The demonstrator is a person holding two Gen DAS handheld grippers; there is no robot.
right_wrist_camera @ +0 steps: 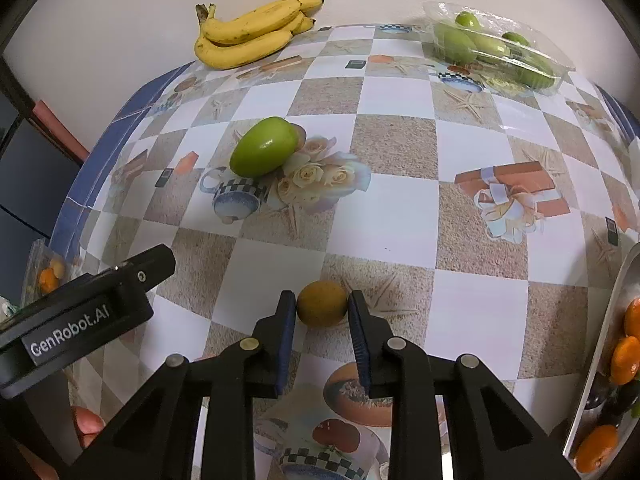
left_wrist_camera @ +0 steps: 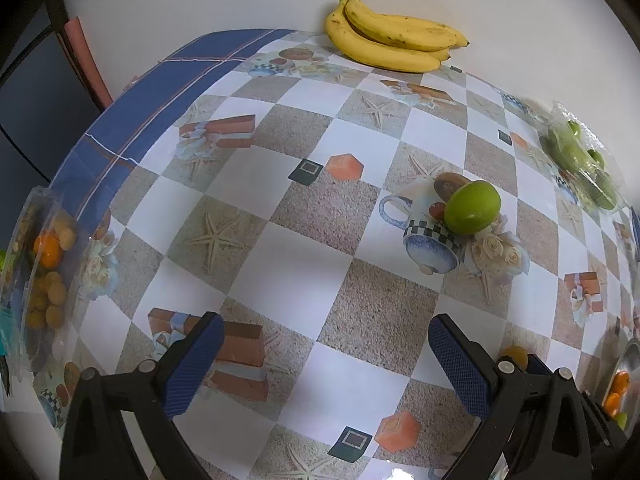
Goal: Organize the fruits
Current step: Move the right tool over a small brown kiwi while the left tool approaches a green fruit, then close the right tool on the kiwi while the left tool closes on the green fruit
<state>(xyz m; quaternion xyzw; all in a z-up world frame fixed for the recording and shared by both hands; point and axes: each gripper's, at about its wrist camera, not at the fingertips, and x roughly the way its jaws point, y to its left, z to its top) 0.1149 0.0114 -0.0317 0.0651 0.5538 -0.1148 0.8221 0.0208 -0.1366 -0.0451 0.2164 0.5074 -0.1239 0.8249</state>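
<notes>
Right wrist view: white lettering "GenRobot.AI" reads clearly on the black plastic body of the left gripper (right_wrist_camera: 86, 312), low at the left edge. The right gripper (right_wrist_camera: 322, 312) has its blue ribbed pads pressed against either side of a small round yellow-brown fruit (right_wrist_camera: 322, 304) with a dull, finely speckled skin, resting on the glossy checkered tablecloth (right_wrist_camera: 396, 216) printed with starfish, roses, gift boxes and cups. Farther off, a smooth, shiny green oval fruit (right_wrist_camera: 264, 152) lies alone on the cloth. A bunch of ripe yellow bananas (right_wrist_camera: 248, 36) with brown flecks sits at the far edge by the white wall, and a crinkled clear plastic clamshell (right_wrist_camera: 496, 46) holds more green fruits. A metal bowl (right_wrist_camera: 608, 328) at the right edge holds orange citrus and what may be a dark fruit, though the distortion there is heavy.

Left wrist view: the left gripper (left_wrist_camera: 324, 364) stands spread wide over bare cloth, nothing between its blue textured pads. A clear plastic box (left_wrist_camera: 44, 280) at the left holds small yellowish and orange fruits.
</notes>
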